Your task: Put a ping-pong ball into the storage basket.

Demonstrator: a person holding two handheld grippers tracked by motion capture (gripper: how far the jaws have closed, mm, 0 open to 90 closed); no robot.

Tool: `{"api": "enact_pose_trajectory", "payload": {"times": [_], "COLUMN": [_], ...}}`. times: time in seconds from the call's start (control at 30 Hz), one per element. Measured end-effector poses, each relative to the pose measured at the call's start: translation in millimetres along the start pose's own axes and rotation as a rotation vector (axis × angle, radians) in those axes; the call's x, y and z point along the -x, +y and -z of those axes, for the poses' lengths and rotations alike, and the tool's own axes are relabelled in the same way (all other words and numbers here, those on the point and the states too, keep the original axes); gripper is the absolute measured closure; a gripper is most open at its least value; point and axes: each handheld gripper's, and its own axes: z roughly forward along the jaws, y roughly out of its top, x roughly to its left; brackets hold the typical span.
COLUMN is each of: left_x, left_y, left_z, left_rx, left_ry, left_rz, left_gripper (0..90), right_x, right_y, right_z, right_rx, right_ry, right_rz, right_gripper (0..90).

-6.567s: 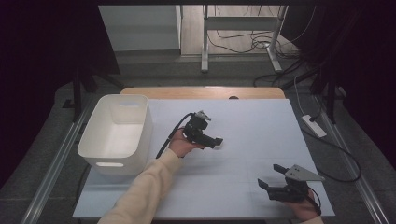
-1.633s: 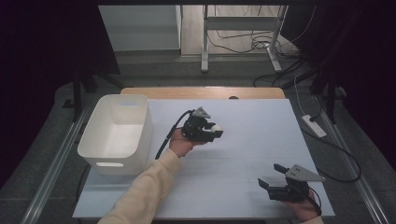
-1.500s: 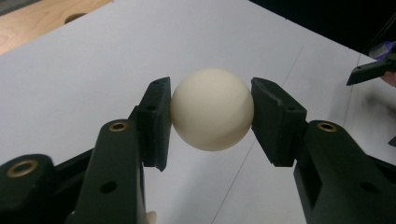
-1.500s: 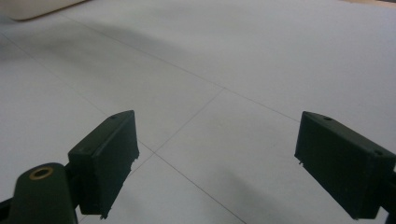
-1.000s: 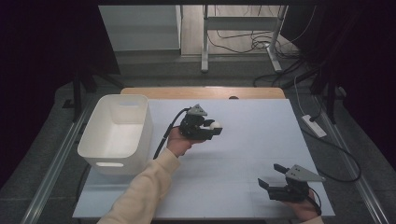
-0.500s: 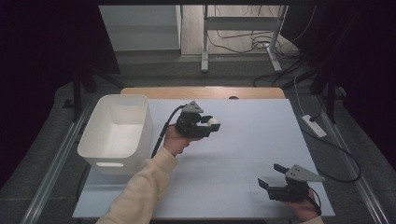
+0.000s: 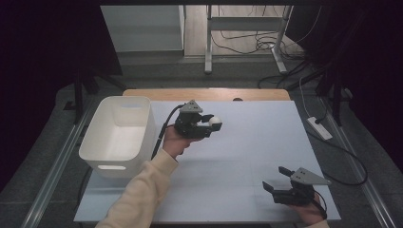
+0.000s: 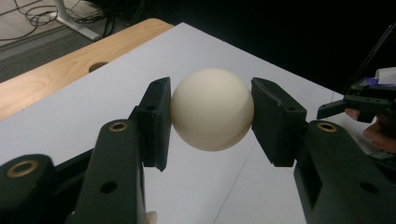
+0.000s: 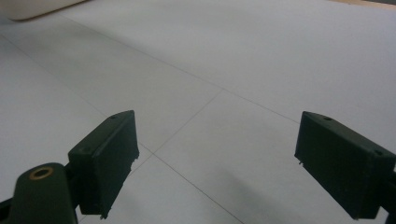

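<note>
A cream-white ball (image 8: 212, 109) sits clamped between the two black pads of my left gripper (image 8: 211, 119). In the high view that ball (image 7: 215, 121) hangs above the middle of the table, a little right of the white bin (image 7: 119, 130), with my left gripper (image 7: 214, 127) shut on it and pointing right. My right gripper (image 7: 274, 178) rests near the table's front right corner, jaws wide apart. In the right gripper view its fingers (image 9: 109, 158) stand far apart over bare table with nothing between them.
The pale blue table (image 7: 256, 137) has a wooden strip (image 7: 209, 94) along its far edge. A power strip (image 7: 320, 128) lies off the right edge. Cables and desk legs (image 7: 247, 45) stand on the floor beyond. The right gripper (image 8: 362, 100) shows far off in the left gripper view.
My left gripper has carried the ball up off the table and leftwards, towards the bin. The right gripper has stayed where it was.
</note>
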Motion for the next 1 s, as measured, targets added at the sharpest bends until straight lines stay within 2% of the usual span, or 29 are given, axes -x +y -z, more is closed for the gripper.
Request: {"api": "enact_pose_trajectory", "payload": {"times": [1.0], "left_x": [-0.4], "left_y": [4.7], "left_z": [32.3], "left_rx": [0.061], "left_ry": [0.016], "left_rz": [0.0], "left_gripper": [50.9], "right_x": [0.0], "right_y": [0.5], "right_z": [0.4], "right_rx": [0.002], "right_ry": [-0.001], "right_rz": [0.002], "right_gripper": [13.2]}}
